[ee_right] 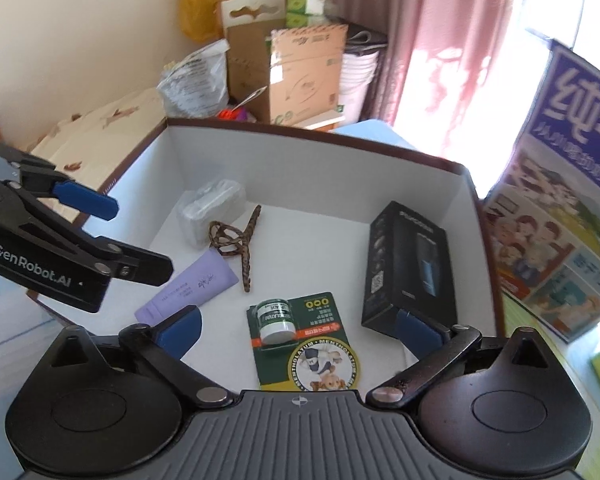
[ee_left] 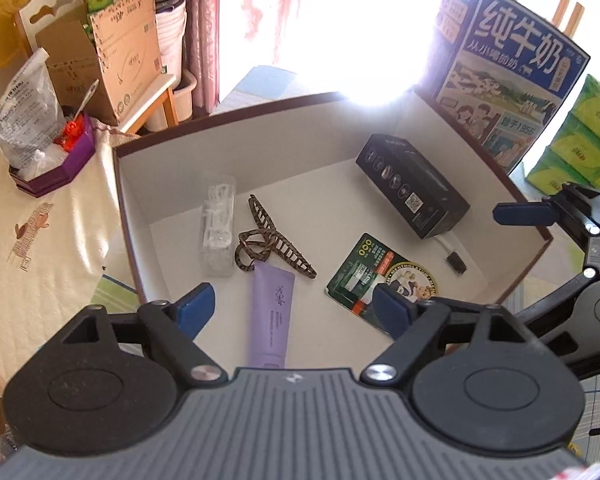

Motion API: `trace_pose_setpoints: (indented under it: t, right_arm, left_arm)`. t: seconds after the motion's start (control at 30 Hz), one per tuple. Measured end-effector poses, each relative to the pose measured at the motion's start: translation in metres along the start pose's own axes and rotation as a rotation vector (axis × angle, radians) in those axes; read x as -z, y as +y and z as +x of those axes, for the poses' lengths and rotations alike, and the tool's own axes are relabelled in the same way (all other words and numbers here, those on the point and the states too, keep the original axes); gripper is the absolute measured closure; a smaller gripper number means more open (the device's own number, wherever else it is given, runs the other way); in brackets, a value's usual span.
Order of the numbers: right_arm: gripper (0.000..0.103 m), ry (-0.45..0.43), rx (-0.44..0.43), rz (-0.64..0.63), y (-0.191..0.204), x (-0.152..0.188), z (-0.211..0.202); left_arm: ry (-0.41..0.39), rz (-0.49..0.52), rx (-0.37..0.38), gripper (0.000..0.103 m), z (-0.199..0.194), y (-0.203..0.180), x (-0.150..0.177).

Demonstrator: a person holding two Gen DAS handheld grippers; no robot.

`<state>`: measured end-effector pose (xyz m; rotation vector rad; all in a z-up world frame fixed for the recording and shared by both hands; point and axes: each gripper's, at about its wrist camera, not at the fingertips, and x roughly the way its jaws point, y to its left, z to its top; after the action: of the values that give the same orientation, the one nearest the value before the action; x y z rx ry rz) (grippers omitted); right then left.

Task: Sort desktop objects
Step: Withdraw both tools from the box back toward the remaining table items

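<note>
Both tongs [ee_left: 294, 306] agape over box [ee_left: 236, 120]

Milk carton [ee_left: 512, 76], cardboard boxes [ee_left: 112, 60], pink curtain [ee_right: 440, 40].

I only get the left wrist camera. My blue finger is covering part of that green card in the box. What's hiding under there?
Observer: A little green-and-white jar is packed on the green card; the right wrist camera shows it whole.
Operator: I see just one blue finger of the other gripper. Is it holding something?
Observer: No. The right gripper has its jaws wide apart above the card, gripping nothing.
</note>
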<state>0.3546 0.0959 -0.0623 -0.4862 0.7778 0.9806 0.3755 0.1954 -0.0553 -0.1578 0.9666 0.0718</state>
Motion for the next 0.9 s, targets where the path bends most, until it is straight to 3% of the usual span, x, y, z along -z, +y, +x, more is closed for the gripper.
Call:
trace_pose_setpoints:
  t: [0.23, 0.9]
  right_arm:
    - [0.002, -0.071, 0.016, 0.068, 0.009, 0.011, -0.041]
    - [0.002, -0.243, 0.051, 0.223, 0.055, 0.076, -0.155]
  left_arm:
    - [-0.046, 0.008, -0.024, 0.002, -0.035, -0.008, 0.013]
    - [-0.117, 0.014, -0.066, 0.001, -0.121, -0.011, 0.083]
